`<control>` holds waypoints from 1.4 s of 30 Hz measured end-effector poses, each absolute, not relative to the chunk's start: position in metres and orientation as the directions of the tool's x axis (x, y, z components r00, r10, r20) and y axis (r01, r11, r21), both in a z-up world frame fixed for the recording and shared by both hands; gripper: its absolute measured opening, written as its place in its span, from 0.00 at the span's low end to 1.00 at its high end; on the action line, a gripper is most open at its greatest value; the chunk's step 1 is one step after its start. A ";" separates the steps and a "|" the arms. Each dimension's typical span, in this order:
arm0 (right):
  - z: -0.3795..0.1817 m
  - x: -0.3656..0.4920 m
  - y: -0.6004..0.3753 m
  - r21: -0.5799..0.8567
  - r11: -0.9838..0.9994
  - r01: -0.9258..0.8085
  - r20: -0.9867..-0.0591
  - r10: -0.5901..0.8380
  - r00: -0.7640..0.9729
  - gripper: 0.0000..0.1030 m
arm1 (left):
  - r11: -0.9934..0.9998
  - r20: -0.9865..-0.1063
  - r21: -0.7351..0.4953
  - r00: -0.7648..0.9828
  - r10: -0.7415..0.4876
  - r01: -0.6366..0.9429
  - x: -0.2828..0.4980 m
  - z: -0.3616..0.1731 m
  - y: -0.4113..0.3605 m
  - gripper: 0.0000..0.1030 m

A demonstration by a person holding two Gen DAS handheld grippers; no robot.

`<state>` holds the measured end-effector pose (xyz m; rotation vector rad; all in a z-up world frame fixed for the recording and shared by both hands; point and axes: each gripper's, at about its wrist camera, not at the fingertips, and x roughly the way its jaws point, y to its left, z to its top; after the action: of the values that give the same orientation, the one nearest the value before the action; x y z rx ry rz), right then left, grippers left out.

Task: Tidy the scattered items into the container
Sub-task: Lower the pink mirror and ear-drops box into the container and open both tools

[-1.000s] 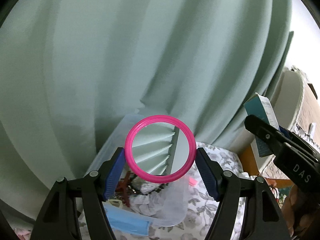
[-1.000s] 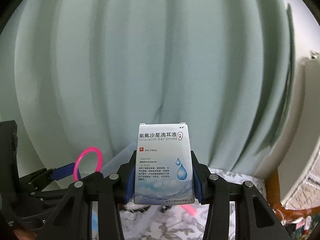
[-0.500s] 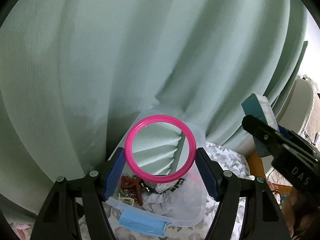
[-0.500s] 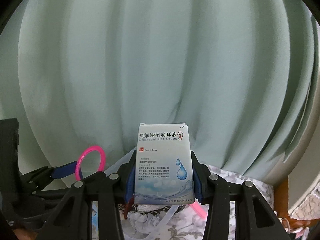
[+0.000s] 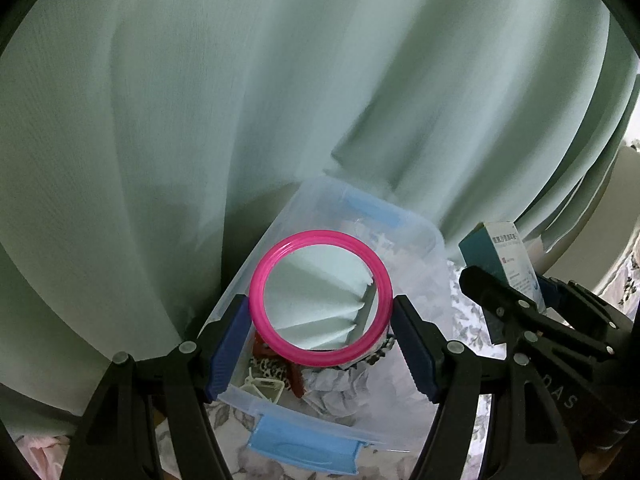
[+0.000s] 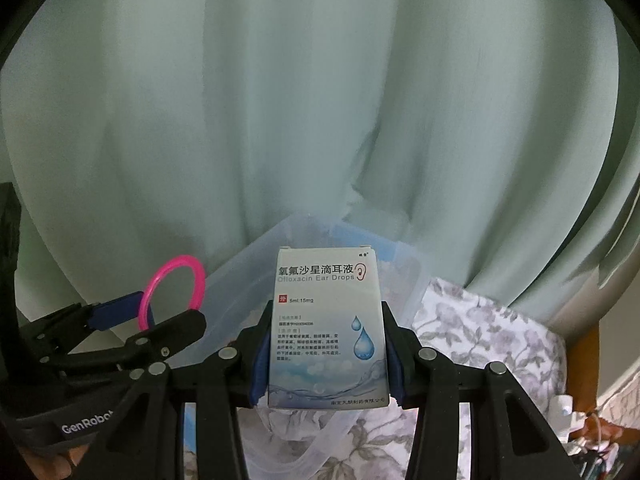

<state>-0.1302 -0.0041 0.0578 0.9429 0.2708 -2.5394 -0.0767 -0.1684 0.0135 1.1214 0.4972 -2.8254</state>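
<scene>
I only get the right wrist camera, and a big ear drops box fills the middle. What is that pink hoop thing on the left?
Observer: It is a pink-rimmed round mirror; the left wrist view shows the curtain reflected in it.
Operator: Is anything in the tub yet?
Observer: Yes, the clear plastic container already holds a reddish clip and crumpled white material.
Operator: Does the tub have handles?
Observer: Blue latches, one on the near rim and one on the far rim.
</scene>
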 end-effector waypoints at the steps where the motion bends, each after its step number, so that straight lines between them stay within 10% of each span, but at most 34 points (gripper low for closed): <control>1: 0.054 -0.124 -0.002 -0.036 -0.895 0.445 -0.664 -0.311 -0.680 0.48 | -0.946 -0.682 -0.272 -0.729 0.061 0.176 -0.076 0.012 -0.168 0.71; 42: 0.053 -0.121 0.006 0.026 -0.888 0.460 -0.681 -0.352 -0.642 0.66 | -0.942 -0.695 -0.281 -0.715 0.069 0.183 -0.067 0.016 -0.169 0.72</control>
<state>-0.1206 0.0058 0.0534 0.9888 0.2068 -2.4911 -0.0675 -0.1685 0.0164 1.1580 0.5149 -2.8059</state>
